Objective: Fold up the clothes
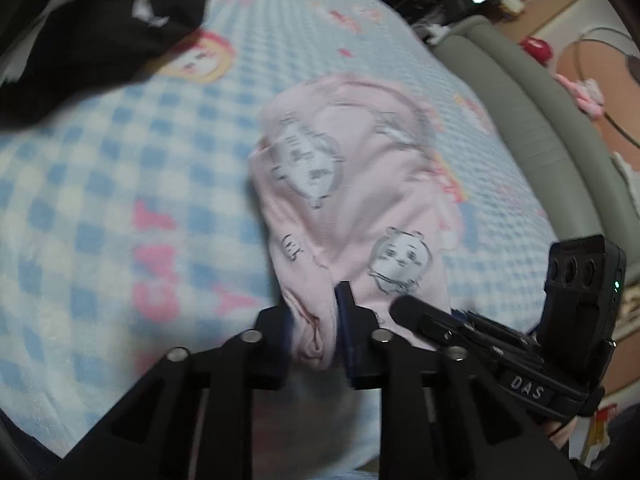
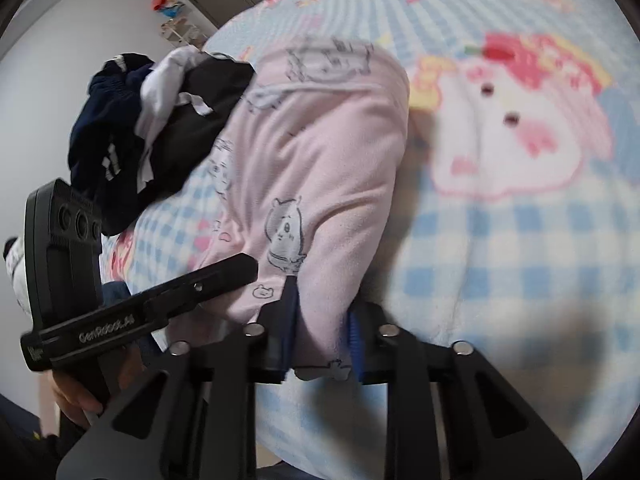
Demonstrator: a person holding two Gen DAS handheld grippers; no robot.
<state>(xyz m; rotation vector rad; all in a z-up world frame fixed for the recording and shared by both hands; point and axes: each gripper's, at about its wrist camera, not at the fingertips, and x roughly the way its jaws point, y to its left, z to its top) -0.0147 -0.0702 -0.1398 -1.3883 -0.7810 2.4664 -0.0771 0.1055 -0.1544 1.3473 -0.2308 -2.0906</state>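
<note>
A pink garment (image 1: 344,184) printed with grey cartoon animals lies bunched on a blue-and-white checked blanket (image 1: 120,184). My left gripper (image 1: 316,320) is shut on its near edge, with cloth pinched between the blue pads. In the right wrist view the same pink garment (image 2: 320,168) runs away from me, and my right gripper (image 2: 320,332) is shut on another part of its edge. The right gripper also shows in the left wrist view (image 1: 500,344), close to the right of the left one. The left gripper shows at the left of the right wrist view (image 2: 160,304).
A pile of dark and white clothes (image 1: 88,28) lies at the far left of the blanket, also seen in the right wrist view (image 2: 160,128). A grey padded bed edge (image 1: 532,120) runs along the right. The blanket (image 2: 500,240) has large cartoon prints.
</note>
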